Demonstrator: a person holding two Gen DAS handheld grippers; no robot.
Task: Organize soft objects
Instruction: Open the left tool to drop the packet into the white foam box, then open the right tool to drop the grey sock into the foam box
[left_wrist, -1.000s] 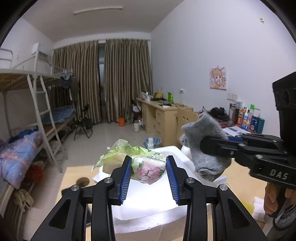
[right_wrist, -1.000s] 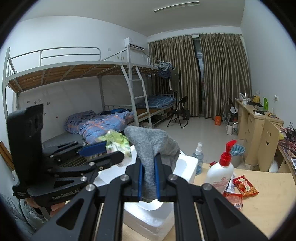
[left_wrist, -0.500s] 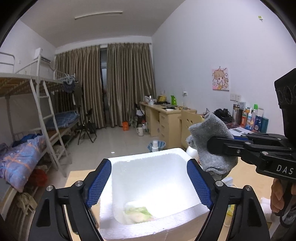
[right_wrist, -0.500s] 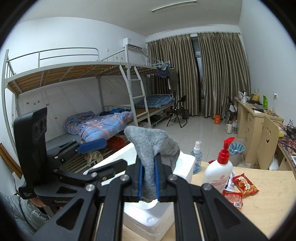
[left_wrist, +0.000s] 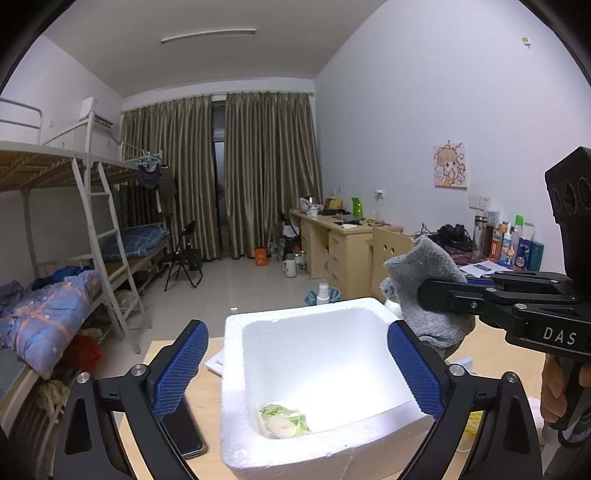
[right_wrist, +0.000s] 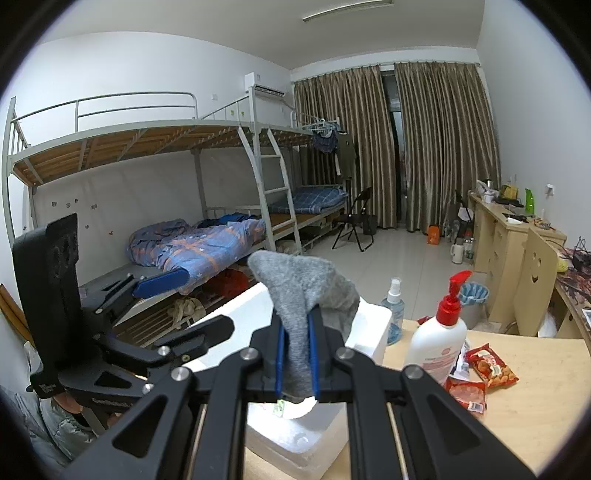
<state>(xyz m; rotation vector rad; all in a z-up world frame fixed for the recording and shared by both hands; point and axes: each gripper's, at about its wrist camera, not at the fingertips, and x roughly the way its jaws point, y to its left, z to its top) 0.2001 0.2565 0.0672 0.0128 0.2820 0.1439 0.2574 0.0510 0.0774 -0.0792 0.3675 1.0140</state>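
Observation:
A white foam box (left_wrist: 236, 369) stands on the wooden table. A soft green-printed pack (left_wrist: 284, 424) lies in its near corner. My left gripper (left_wrist: 295, 332) hovers over the box with its jaws opening wide, and nothing is between the blue pads (left_wrist: 177, 373). My right gripper (right_wrist: 297, 332) is shut on a grey sock (right_wrist: 306, 288), which sticks up above the fingers. In the left wrist view the grey sock (left_wrist: 424, 284) hangs beside the box's right rim. The foam box (right_wrist: 373, 325) sits just beyond and below the sock in the right wrist view.
A black phone (left_wrist: 181, 428) lies on the table left of the box. A white pump bottle (right_wrist: 439, 343), a spray bottle (right_wrist: 393, 314) and red snack packets (right_wrist: 491, 365) sit right of the box. A person's hand (left_wrist: 554, 384) holds the right gripper's handle.
My left gripper's jaws spread apart and let go of the green-printed pack, which dropped into the foam box. The right gripper kept still with the sock.

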